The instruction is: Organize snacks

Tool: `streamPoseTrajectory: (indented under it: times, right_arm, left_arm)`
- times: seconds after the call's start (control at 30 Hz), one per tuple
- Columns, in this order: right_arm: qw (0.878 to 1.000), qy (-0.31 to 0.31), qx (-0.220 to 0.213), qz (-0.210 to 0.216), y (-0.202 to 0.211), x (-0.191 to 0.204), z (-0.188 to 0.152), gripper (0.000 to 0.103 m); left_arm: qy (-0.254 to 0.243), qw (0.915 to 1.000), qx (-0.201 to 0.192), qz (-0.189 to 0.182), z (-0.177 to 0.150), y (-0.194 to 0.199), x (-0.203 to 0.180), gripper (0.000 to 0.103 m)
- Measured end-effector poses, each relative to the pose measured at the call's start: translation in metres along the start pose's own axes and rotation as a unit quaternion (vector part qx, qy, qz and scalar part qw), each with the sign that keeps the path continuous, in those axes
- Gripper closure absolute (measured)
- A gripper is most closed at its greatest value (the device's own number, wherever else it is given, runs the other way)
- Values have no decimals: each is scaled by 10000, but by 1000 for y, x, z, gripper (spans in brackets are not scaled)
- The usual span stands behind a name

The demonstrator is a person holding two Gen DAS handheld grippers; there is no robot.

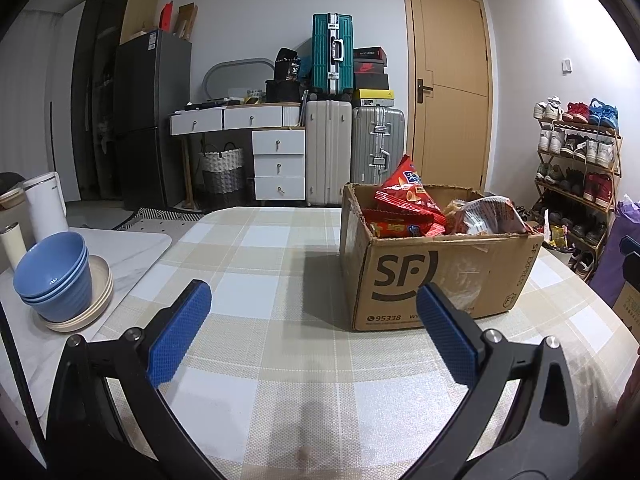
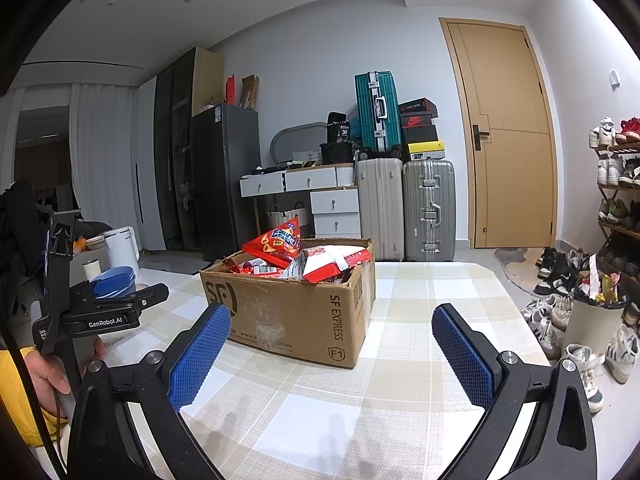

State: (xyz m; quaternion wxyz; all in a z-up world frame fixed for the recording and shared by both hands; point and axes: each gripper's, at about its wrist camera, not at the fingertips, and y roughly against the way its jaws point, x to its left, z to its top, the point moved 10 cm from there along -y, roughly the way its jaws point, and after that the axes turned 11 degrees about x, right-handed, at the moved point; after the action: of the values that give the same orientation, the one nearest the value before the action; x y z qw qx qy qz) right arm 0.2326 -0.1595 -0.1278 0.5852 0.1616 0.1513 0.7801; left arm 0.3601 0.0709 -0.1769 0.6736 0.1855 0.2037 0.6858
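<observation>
Covering the table (image 1: 280,360), checked cloth; suitcases (image 1: 352,152), perhaps three, behind.

Ahead of me a checked tablecloth (image 1: 280,360) covers the table. To my left, blue bowls (image 1: 54,276) sit nested on a stack of cream plates (image 1: 96,300), with a white kettle (image 1: 44,204) behind them. Against the far wall I see a dark fridge (image 1: 152,116), white drawers (image 1: 279,164), a teal suitcase (image 1: 333,54) stacked above a white one (image 1: 328,152) and a silver one (image 1: 378,144), a wooden door (image 1: 450,80), and a shoe rack (image 1: 580,160) at right.
</observation>
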Motion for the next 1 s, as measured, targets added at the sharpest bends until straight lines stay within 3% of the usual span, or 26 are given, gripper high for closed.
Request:
streamPoseTrajectory:
  times: [0.23, 1.0]
  right_arm:
    - [10000, 5, -11, 4, 0, 0, 0, 0]
    - [10000, -47, -35, -3, 3, 2, 3, 0]
  left_arm:
    - [4, 9997, 211, -93, -5, -6, 0, 0]
    - [162, 9995, 261, 77, -5, -5, 8, 0]
